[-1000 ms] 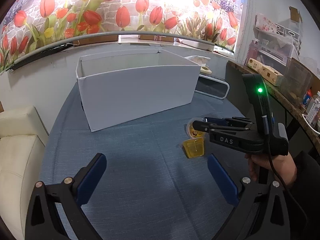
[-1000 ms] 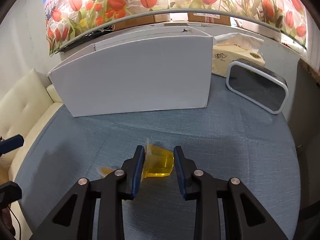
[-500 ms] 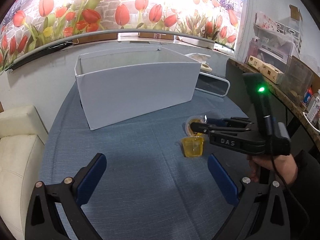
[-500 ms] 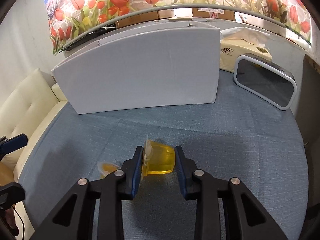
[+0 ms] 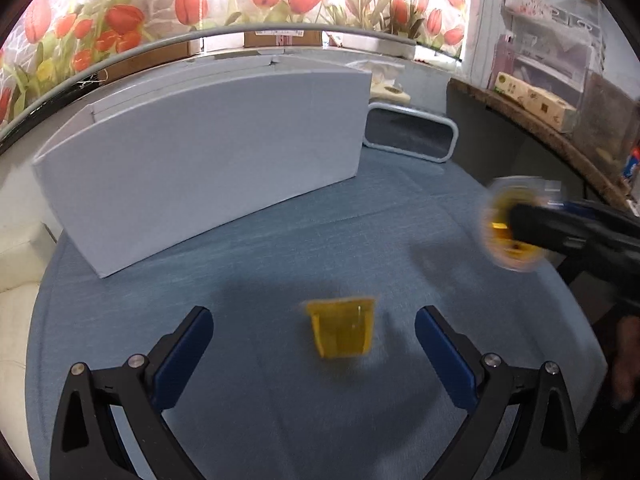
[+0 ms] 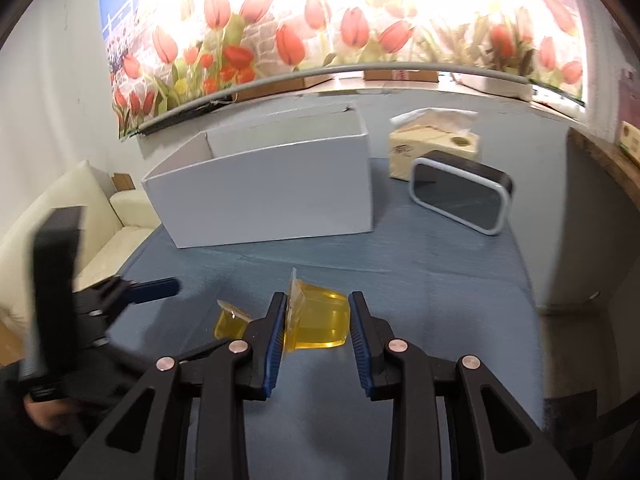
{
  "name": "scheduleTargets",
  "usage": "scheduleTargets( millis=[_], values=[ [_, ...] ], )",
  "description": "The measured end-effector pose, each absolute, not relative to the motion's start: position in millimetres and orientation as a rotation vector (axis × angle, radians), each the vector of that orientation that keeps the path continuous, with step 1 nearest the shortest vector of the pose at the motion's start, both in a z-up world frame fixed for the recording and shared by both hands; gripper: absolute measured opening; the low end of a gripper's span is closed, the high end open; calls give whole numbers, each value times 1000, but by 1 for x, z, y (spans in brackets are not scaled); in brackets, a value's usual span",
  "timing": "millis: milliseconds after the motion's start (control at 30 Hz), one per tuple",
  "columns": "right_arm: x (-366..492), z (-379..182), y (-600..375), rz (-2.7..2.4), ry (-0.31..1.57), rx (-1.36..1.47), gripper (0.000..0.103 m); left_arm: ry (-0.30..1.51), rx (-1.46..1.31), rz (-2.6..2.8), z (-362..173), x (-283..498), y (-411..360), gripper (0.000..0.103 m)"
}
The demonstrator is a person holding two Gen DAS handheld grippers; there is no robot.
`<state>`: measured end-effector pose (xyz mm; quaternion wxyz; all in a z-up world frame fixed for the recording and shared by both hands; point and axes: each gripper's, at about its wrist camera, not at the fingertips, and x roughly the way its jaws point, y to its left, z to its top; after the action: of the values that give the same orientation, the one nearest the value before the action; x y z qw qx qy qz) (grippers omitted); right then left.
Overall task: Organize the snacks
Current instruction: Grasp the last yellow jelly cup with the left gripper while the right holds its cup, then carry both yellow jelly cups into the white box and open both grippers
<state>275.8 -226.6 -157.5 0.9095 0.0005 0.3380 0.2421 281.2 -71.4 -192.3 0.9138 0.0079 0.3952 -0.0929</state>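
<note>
1. Right wrist view: the right gripper (image 6: 318,344) is closed on a yellow jelly cup (image 6: 320,322). The cup lies sideways between the blue pads, with its foil lid against the left pad.
2. A second cup (image 6: 231,323) lies on the table (image 6: 420,280) at about 9 o'clock from the held one, just beside it.
3. Left wrist view: the left gripper (image 5: 312,344) is wide open and holds nothing. The second cup (image 5: 342,332) lies on the cloth between its pads, touching neither of them. It is blurred.
4. In this view the right gripper (image 5: 516,224) comes in at 3 o'clock, above the table, and the held cup (image 5: 502,236) shows its round lid face, much blurred.
5. The table is round and covered with a blue-grey cloth.
6. A white box (image 6: 272,196), open at the top, stands at 12 o'clock on the far part of the table. Its inside cannot be seen.
7. At 1 o'clock from the box stands a tissue box (image 6: 434,148), and just before it a dark clock (image 6: 460,196) with a white frame.
8. Behind the table the wall carries a tulip poster (image 6: 320,28) with red flowers.
9. A cream sofa (image 6: 48,216) is at 9 o'clock, beside the table.
10. A shelf (image 5: 560,120) with small boxes runs along the wall at 2 o'clock in the left wrist view.
</note>
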Motion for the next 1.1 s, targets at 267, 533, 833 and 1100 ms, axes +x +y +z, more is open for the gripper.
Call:
scheduleTargets(
  millis=[267,533,833,1100],
  values=[
    [268,-163,-247,488,708,38,33,884,23,-173,-206,303,-81,53],
    [268,-168,-248,504,708,65,33,899,26,-214,-203,298,-80,48],
    [267,-161,-237,529,686,69,33,718,35,-235,-137,264,-64,47],
    [285,-124,-211,571,616,49,33,585,17,-178,-68,268,-21,47]
  ],
)
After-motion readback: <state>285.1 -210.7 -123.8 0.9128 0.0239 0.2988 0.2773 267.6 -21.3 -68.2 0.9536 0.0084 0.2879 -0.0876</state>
